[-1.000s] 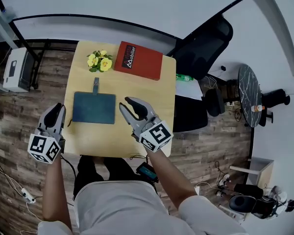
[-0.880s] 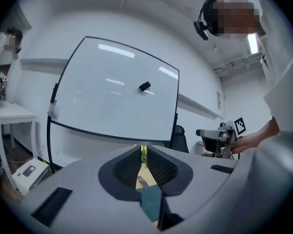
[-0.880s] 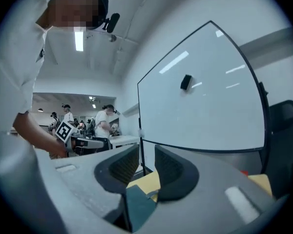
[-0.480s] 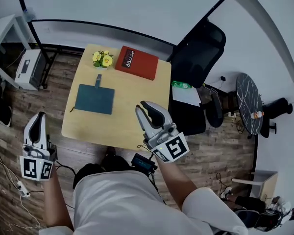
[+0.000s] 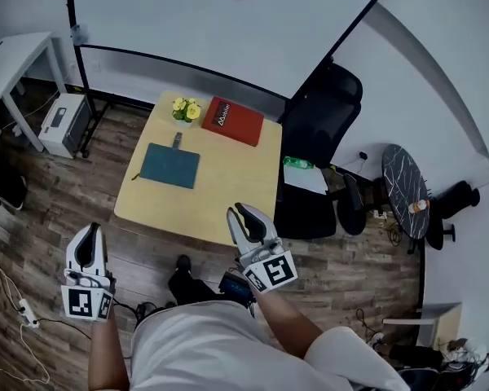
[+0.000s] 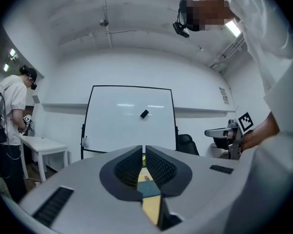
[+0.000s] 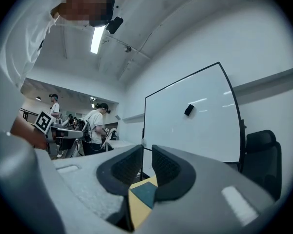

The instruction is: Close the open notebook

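Note:
The teal notebook lies closed and flat on the wooden table, its strap tab pointing toward the flowers. Both grippers hang well short of the table's near edge, over the floor. My left gripper is at the lower left, shut and empty. My right gripper is near the middle, its jaws nearly together with nothing between them. The left gripper view shows the notebook far off past the jaws of the left gripper. In the right gripper view the notebook also lies far beyond the right gripper.
A red book and yellow flowers sit at the table's far end. A black chair, a whiteboard, a white side table and a round dark table stand around. Other people stand at the left.
The view has pulled back from the table. Both grippers have drawn away from the notebook toward the person, and their jaws have come together.

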The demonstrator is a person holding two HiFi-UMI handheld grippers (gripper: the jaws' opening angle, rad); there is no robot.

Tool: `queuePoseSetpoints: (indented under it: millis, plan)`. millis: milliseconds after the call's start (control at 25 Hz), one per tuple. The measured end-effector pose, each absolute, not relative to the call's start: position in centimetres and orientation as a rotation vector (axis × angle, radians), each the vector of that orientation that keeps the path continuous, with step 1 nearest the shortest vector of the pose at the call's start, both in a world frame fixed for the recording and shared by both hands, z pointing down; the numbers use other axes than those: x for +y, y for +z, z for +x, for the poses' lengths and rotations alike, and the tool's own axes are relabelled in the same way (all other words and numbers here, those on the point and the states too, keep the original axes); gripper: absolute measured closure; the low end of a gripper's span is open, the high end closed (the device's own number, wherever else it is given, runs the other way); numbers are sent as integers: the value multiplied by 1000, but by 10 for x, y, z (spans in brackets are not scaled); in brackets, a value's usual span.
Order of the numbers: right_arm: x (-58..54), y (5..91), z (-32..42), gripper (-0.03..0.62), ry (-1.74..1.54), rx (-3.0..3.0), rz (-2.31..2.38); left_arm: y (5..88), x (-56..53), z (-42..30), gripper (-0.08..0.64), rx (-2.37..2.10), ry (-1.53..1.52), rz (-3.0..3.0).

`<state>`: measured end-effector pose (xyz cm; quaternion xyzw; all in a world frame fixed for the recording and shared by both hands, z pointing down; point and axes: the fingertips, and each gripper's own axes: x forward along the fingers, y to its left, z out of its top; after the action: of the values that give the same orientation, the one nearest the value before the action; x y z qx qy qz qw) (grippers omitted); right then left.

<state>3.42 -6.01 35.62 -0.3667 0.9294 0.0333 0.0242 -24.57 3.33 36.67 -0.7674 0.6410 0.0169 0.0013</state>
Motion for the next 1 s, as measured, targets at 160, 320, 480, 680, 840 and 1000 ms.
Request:
queuePoseSetpoints:
  millis: [160,320,480,680,840,1000]
  plan:
    - [-13,371,33,531,94,2898,-1156,384,84,-240,532,2066,0,-2376]
    - [36,387,32,531,80,2944,-1123,402,137,-236,532,2143,-37,-2356]
    - [68,398,45,531,42,2979,-1116,416,176,-222,532,2179,-50,-2381]
    - [81,399,69,531,36,2990,-1089,413,191,-203,532,2199,-35,-2367]
    - [83,393,95,531,50,2986,-1063,397,195,-176,532,2164,-27,-2363]
    - [86,377,126,531,117,3008,-988,382,194,-135,532,2141,-17,-2361]
